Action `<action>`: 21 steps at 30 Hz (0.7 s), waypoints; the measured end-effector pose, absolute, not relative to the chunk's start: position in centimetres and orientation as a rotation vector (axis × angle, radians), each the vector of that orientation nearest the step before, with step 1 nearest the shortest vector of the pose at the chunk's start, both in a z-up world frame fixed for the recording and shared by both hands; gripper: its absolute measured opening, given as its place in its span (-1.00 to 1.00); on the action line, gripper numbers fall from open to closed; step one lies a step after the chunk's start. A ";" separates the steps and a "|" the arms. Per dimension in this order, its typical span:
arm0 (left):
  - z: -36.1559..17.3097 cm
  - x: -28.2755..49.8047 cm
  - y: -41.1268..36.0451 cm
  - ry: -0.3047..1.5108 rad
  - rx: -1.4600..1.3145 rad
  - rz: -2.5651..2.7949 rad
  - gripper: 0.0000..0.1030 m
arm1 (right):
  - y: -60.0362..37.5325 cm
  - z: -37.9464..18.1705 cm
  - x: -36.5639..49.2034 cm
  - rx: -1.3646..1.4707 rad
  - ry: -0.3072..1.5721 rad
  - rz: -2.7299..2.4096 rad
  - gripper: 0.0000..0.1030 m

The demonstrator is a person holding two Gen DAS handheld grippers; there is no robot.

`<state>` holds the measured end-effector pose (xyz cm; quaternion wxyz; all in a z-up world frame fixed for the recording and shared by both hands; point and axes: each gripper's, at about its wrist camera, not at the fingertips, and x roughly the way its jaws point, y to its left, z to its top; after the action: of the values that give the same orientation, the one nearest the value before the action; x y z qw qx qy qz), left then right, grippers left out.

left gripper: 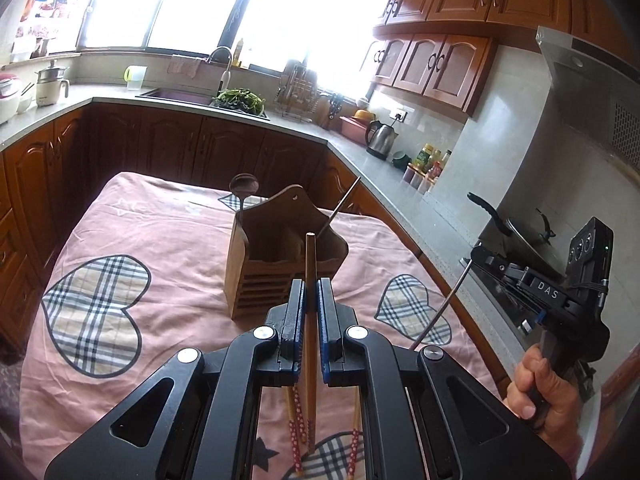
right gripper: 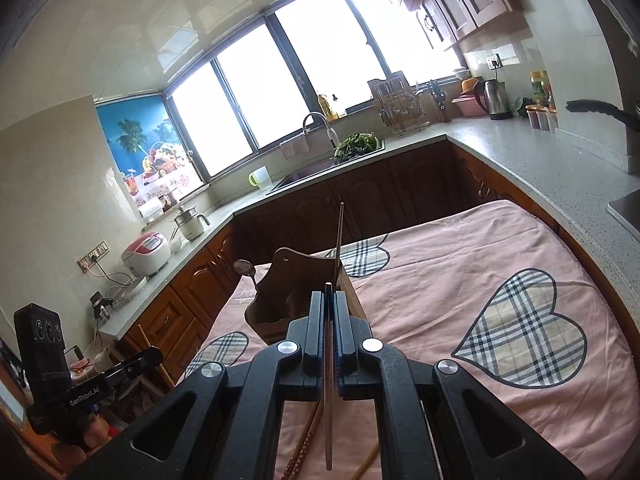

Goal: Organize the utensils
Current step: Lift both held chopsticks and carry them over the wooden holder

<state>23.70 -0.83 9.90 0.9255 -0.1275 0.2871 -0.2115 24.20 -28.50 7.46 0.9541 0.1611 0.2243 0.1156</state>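
A wooden utensil holder (left gripper: 276,264) stands on the pink cloth table (left gripper: 160,216); a spoon (left gripper: 243,186) and a metal chopstick (left gripper: 340,208) stand in it. My left gripper (left gripper: 311,292) is shut on a wooden chopstick (left gripper: 310,256), held upright just in front of the holder. My right gripper (right gripper: 329,300) is shut on a thin metal chopstick (right gripper: 329,400), close above the holder (right gripper: 288,300); it shows at the right of the left wrist view (left gripper: 476,256) with the chopstick (left gripper: 444,308) slanting down. Several patterned chopsticks (left gripper: 298,436) lie on the cloth below.
Kitchen counters with dark wood cabinets (left gripper: 168,148) wrap around the table. A sink with greens (left gripper: 240,100), a dish rack (left gripper: 296,88), a kettle (left gripper: 382,138) and a wok (left gripper: 520,236) sit on the counter. A rice cooker (right gripper: 146,256) is at left.
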 end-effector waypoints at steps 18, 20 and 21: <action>15.8 31.5 2.1 0.362 -0.372 -0.307 -0.90 | -27.8 13.3 30.8 0.333 0.276 0.229 -0.93; 16.1 32.5 2.3 0.338 -0.380 -0.285 -0.90 | -27.7 13.9 31.7 0.330 0.246 0.215 -0.93; 16.3 33.0 2.4 0.323 -0.382 -0.273 -0.90 | -27.7 14.0 32.1 0.329 0.233 0.209 -0.93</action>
<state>32.98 2.41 16.31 0.9596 -0.1887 0.1591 -0.1349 32.10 -27.73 14.01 0.9744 0.1630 0.1153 0.1035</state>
